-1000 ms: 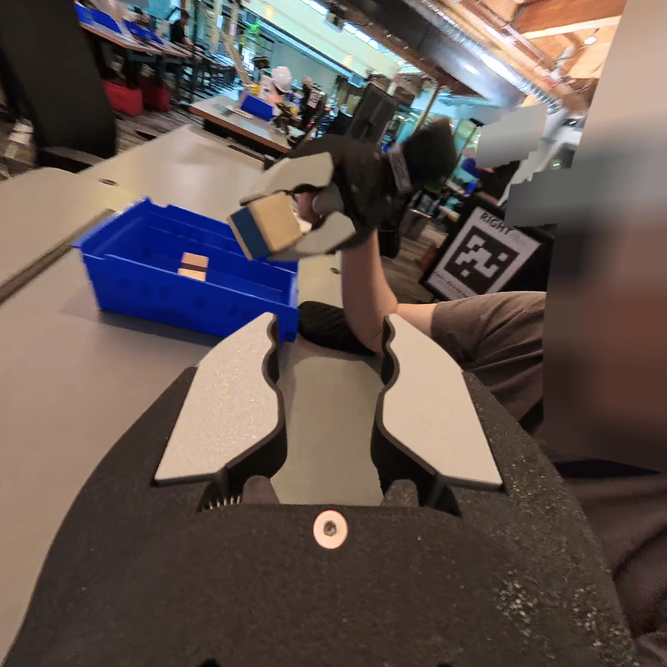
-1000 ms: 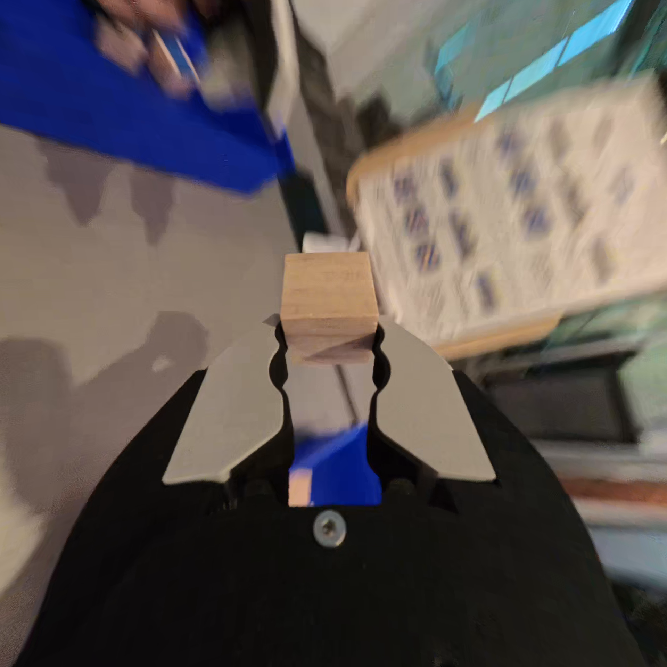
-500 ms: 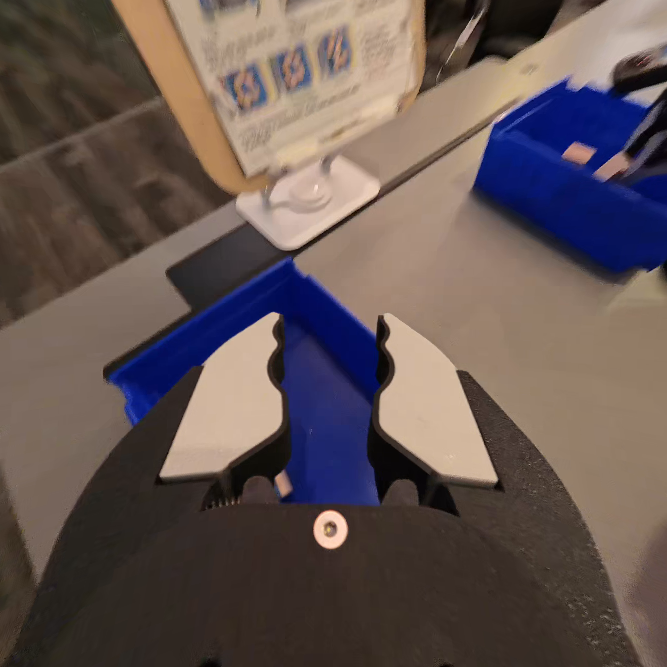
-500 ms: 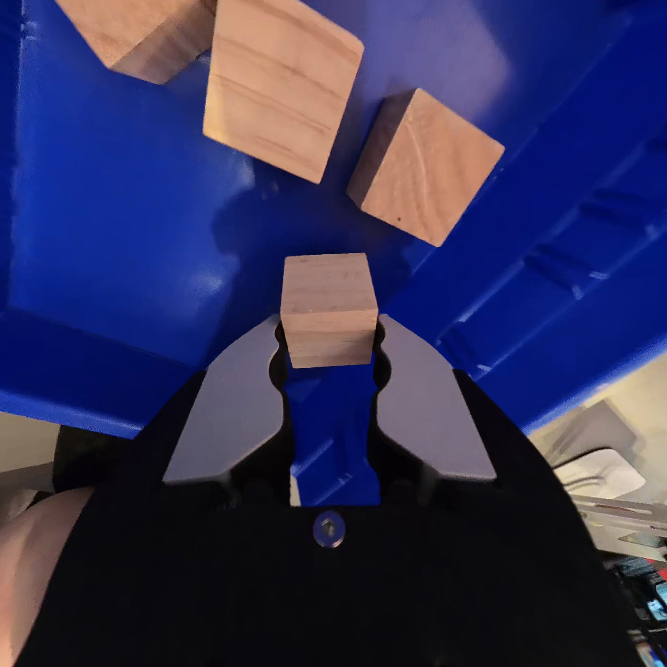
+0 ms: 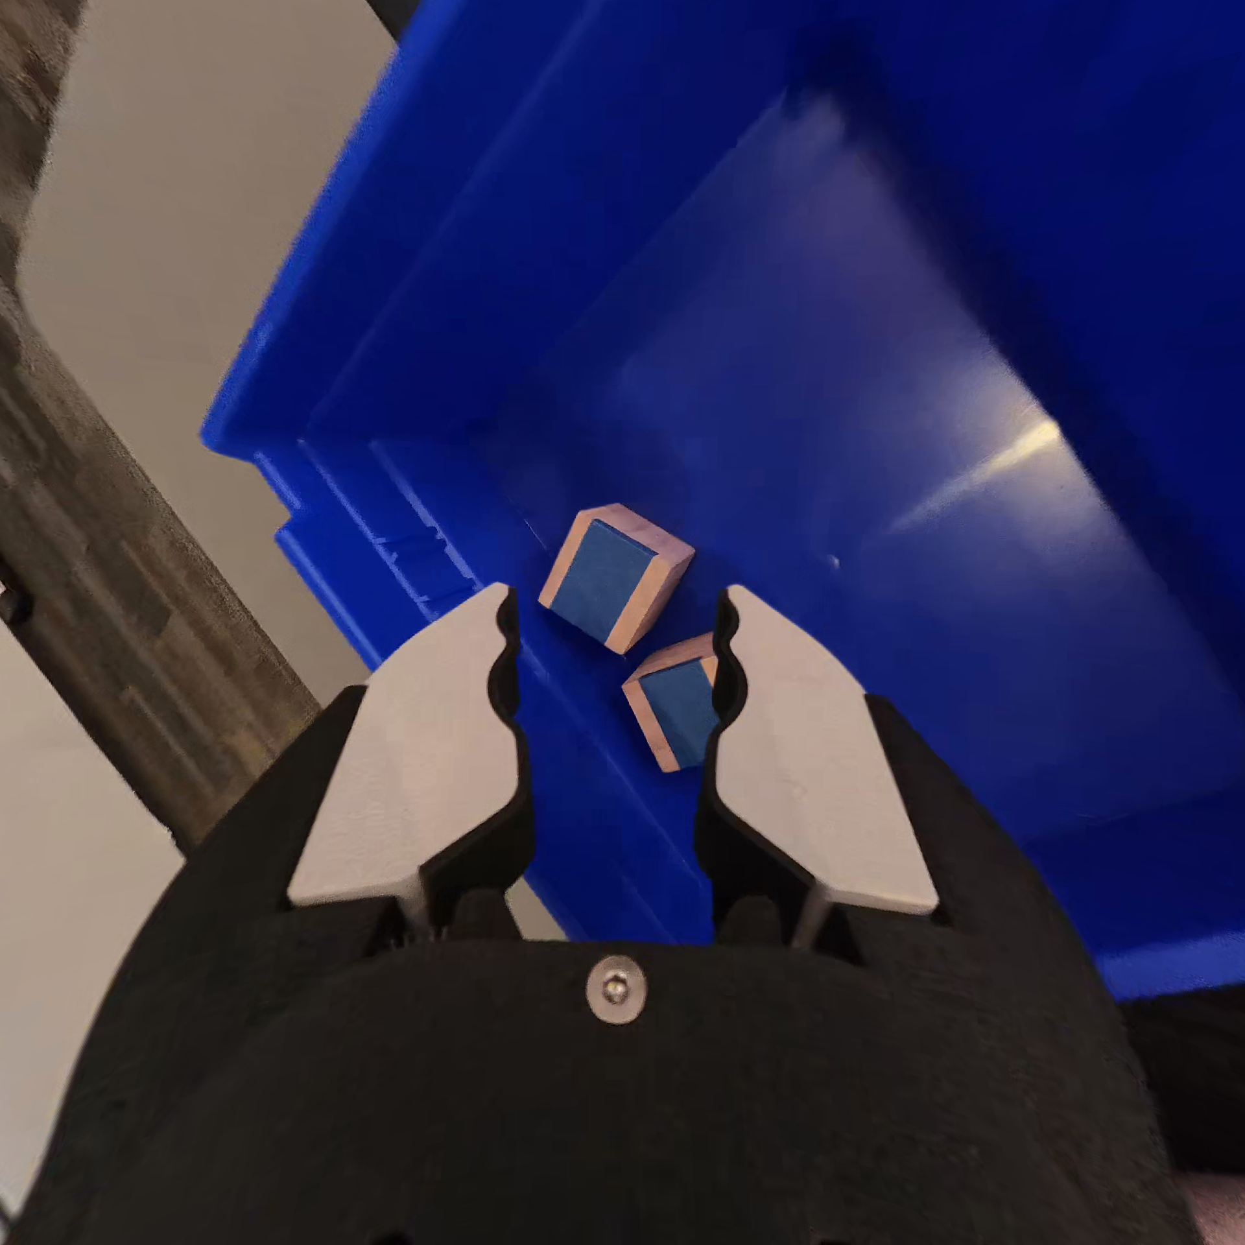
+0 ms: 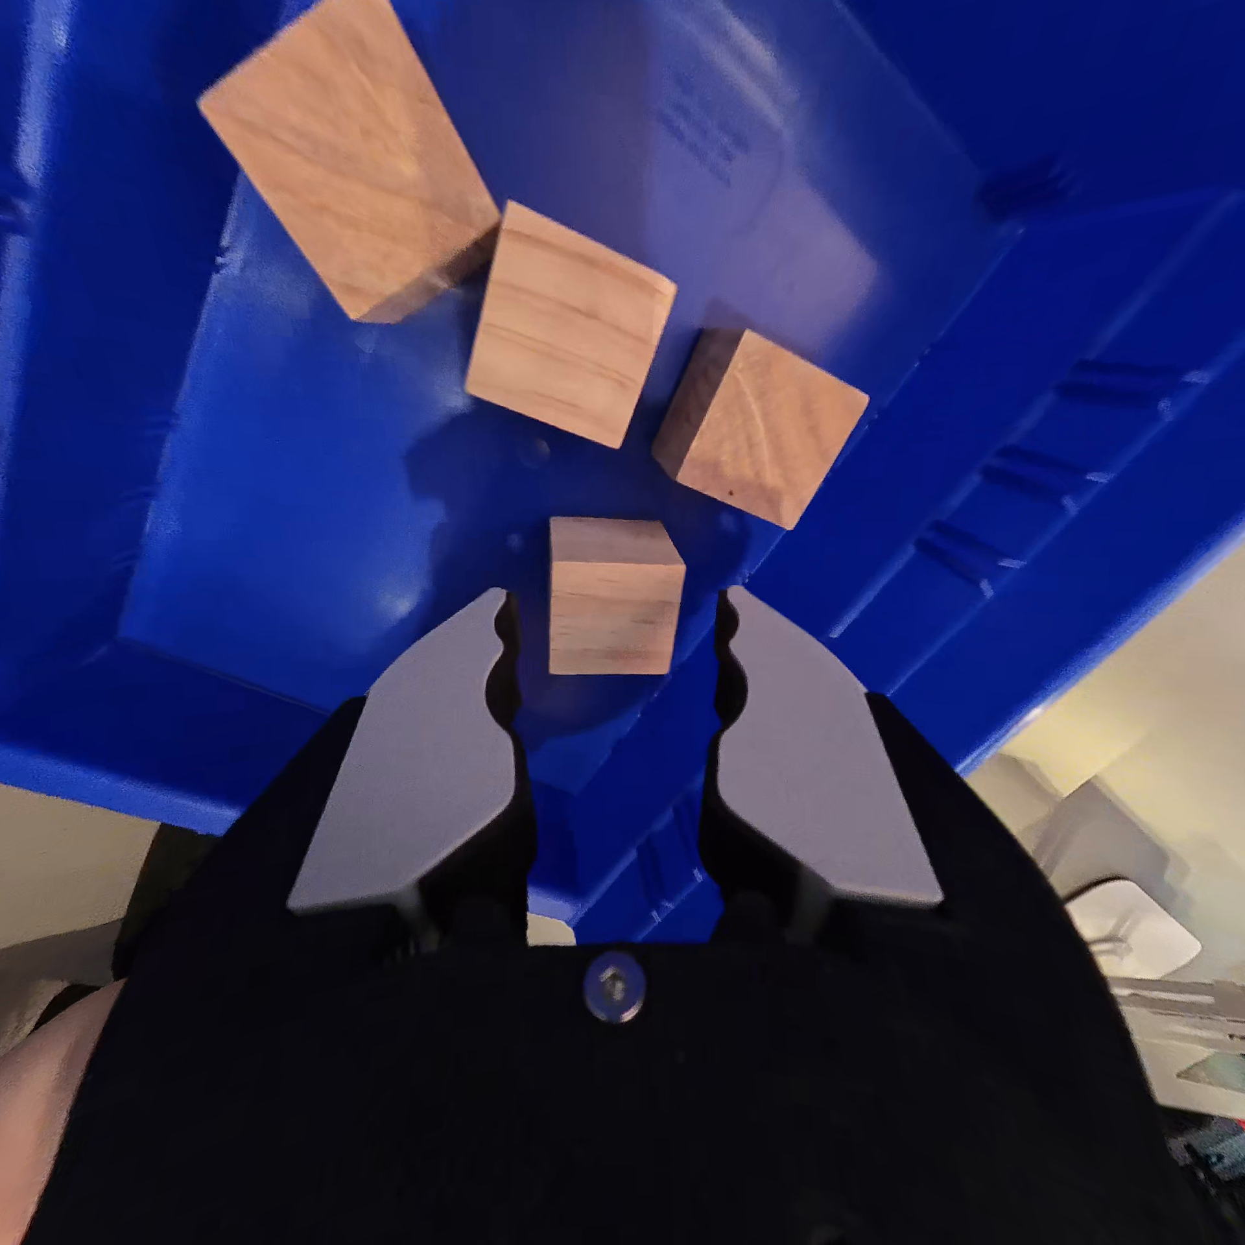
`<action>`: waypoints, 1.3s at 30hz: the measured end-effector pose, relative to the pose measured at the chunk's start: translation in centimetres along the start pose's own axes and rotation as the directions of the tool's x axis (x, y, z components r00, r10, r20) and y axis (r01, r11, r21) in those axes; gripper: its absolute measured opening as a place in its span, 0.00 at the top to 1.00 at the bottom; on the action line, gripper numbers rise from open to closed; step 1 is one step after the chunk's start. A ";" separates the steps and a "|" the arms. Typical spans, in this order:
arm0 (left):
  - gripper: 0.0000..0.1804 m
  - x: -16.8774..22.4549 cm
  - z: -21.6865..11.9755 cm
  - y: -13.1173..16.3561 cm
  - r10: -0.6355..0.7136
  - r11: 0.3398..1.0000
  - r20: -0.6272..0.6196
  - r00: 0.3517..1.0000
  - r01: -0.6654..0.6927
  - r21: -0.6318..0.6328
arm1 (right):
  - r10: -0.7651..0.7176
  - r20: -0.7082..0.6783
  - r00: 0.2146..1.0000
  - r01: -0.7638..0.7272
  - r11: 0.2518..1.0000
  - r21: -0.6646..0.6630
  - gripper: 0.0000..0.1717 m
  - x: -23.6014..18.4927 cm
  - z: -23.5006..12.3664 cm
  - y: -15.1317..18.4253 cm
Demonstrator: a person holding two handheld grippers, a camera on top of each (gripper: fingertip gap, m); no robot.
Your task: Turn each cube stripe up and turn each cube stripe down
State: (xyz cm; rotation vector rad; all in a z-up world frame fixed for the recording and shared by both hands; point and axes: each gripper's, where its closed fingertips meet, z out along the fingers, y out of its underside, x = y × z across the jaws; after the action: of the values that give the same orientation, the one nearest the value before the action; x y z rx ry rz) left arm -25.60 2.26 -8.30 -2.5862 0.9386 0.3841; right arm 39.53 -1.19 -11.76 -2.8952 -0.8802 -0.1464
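Since each cube must be flipped, read the scene so:
Plain cube (image 6: 614,596): rests between your right tool's (image 6: 613,633) spread fingers, untouched, in the blue bin (image 6: 269,539).
Striped cubes (image 5: 614,576): stripe showing; your left tool (image 5: 614,633) gapes above, holding nothing.

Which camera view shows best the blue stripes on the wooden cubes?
The left wrist view: two cubes in a blue bin show blue stripes. The right wrist view shows four cubes, only plain wood faces.
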 end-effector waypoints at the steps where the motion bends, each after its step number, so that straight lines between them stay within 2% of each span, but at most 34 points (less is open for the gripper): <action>1: 0.69 -0.1 0.6 0.2 0.012 1.000 0.007 1.000 -0.011 -0.026 | -0.011 0.002 1.000 0.011 1.000 0.005 0.66 -0.2 -0.1 -0.1; 7: 0.69 -0.2 2.3 0.7 0.092 0.993 0.026 0.995 -0.089 -0.082 | -0.063 0.012 0.998 0.063 0.998 -0.019 0.66 -1.3 0.2 -0.4; 21: 0.72 0.0 4.9 1.2 0.102 0.983 -0.036 0.994 -0.106 -0.151 | -0.131 0.012 0.991 0.131 0.991 -0.029 0.67 -2.8 0.2 -1.4; 29: 0.74 0.4 4.5 1.2 0.113 0.977 -0.039 0.993 -0.118 -0.178 | -0.146 0.007 0.989 0.146 0.989 -0.035 0.67 -3.0 0.3 -1.7; 33: 0.74 0.9 2.8 -1.1 0.129 0.988 -0.016 0.991 -0.130 -0.087 | -0.146 -0.001 0.989 0.146 0.989 -0.039 0.67 -3.0 0.2 -1.7; 35: 0.74 1.9 1.9 -1.9 0.141 0.988 -0.044 0.989 -0.143 -0.051 | -0.145 -0.004 0.989 0.145 0.989 -0.031 0.67 -3.0 0.1 -1.8; 39: 0.74 4.4 1.5 -2.6 0.216 0.973 -0.088 0.972 -0.222 -0.063 | -0.149 -0.004 0.989 0.149 0.988 -0.035 0.67 -3.0 0.1 -1.8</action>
State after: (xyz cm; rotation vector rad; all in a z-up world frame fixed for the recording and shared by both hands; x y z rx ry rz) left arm -20.77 2.29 -10.64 -2.5864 1.2677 0.3812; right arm 36.03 -1.38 -12.09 -2.8565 -1.1034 -0.1860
